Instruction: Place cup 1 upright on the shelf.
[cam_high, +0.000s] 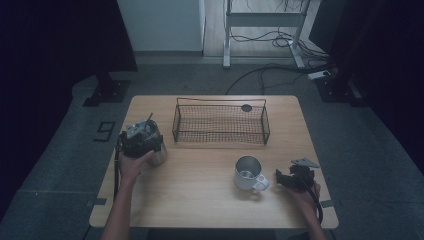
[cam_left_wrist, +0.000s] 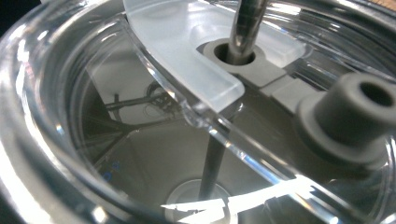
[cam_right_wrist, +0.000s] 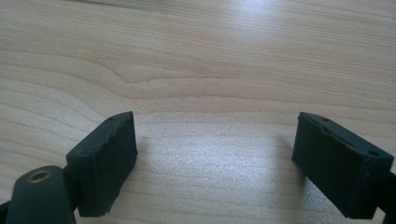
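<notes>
Jaws on the left gripper (cam_high: 139, 141): can't tell if they're gripping. It's right against the steel tumbler (cam_high: 158, 154) near the table's (cam_high: 210, 200) left edge. Right gripper (cam_right_wrist: 215, 140) is spread and empty. The tumbler looks stiff and slick, so I'd squeeze the body, not the clear lid (cam_left_wrist: 187, 60).

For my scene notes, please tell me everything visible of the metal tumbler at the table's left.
The tumbler is shiny steel, standing upright near the table's left edge, beside the wire basket. Its clear lid has a frosted slider and a grey seal; a metal straw goes through it. The left hand-held gripper sits over its top; whether it grips is hidden.
</notes>
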